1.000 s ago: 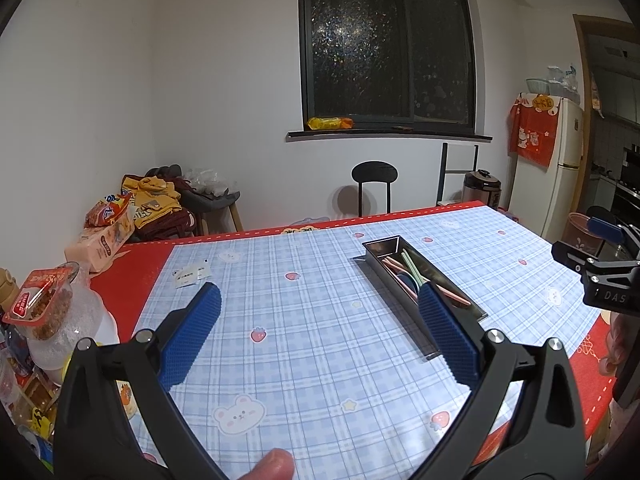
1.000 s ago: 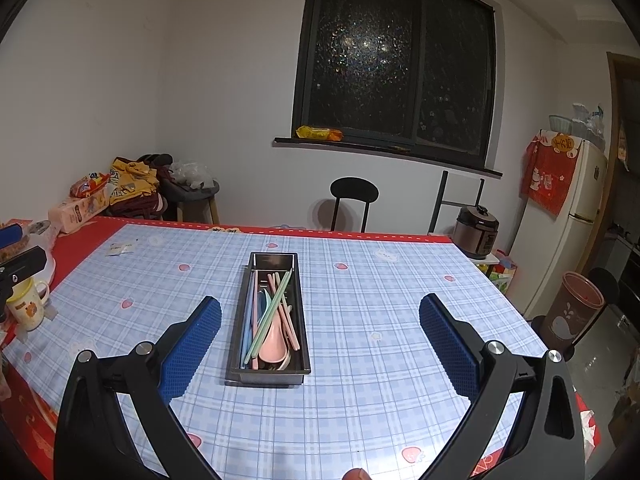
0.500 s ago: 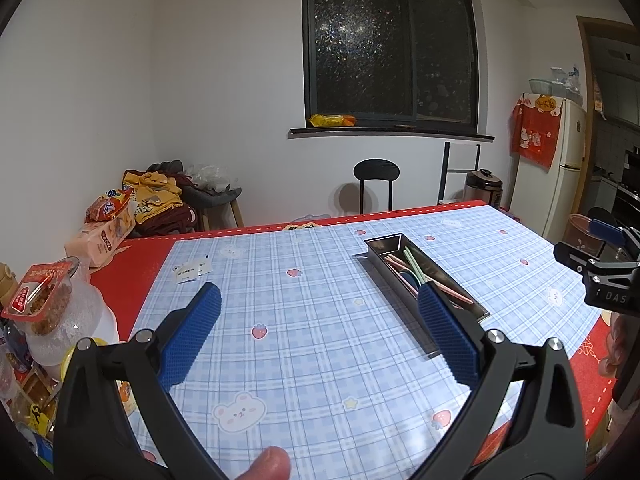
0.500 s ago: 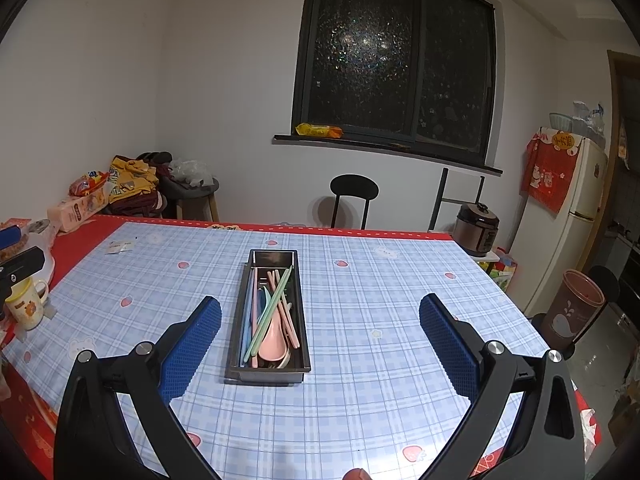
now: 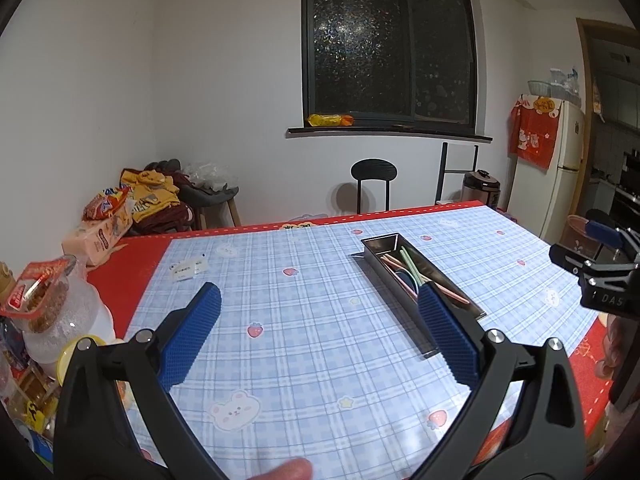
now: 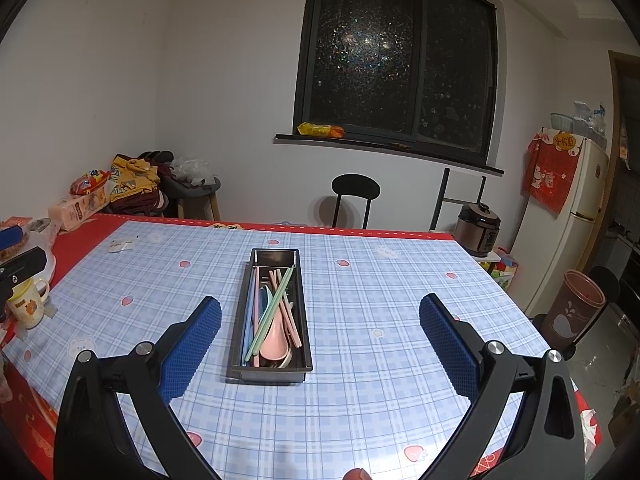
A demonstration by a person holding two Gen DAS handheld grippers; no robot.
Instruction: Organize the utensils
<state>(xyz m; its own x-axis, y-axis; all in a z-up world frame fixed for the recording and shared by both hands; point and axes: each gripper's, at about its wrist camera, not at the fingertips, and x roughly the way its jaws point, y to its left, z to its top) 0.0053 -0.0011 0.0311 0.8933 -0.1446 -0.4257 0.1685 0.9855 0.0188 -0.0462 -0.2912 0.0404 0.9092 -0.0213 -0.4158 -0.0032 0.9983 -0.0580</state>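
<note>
While nothing is held: both tools are kept above the table.
Left gripper (image 5: pixel 316 336): spread wide, empty.
Right gripper (image 6: pixel 320 340): spread wide, empty.
Metal tray (image 6: pixel 240 354): set mid-table; chopsticks (image 6: pixel 270 314) and pink spoon (image 6: pixel 274 342) lie inside.
Tip: one piece should be picked slowly.

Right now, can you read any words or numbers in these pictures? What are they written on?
"DAS": white letters on the black body of the right gripper, cut off at the picture's edge.
Paper slips on the tablecloth: print too small to read.
Snack bag and tissue pack: print blurred.
Red cloth on the fridge: yellow sign, unreadable.
Mug: picture, no readable words.
</note>
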